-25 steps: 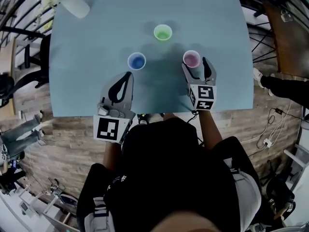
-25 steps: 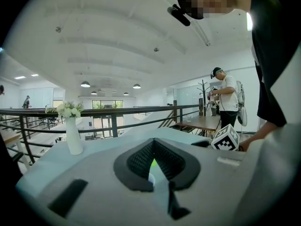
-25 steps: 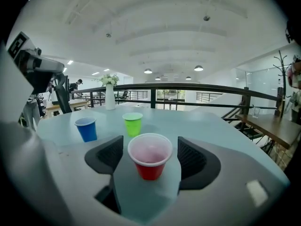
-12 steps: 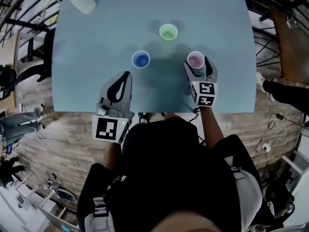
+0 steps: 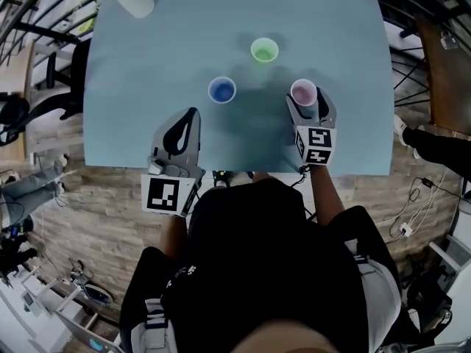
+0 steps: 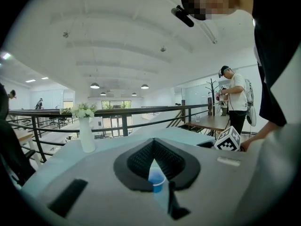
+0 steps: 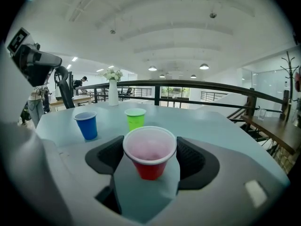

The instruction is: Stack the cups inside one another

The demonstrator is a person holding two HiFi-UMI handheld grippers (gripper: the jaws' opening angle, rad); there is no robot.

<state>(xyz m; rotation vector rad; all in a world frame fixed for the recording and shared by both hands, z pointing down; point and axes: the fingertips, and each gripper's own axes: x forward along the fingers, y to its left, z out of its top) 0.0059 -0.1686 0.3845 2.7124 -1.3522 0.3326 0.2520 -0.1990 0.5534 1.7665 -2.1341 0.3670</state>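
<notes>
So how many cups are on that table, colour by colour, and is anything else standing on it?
Red cup: 1
Blue cup: 1
Green cup: 1
White vase with flowers: 1
Total: 4 things, 3 of them cups.

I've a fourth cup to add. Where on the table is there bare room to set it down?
The wide left stretch between the vase and the blue cup is bare, as is the far right corner of the table beyond the green cup. It is crowded mid-table, where the red cup stands close to those two.
</notes>
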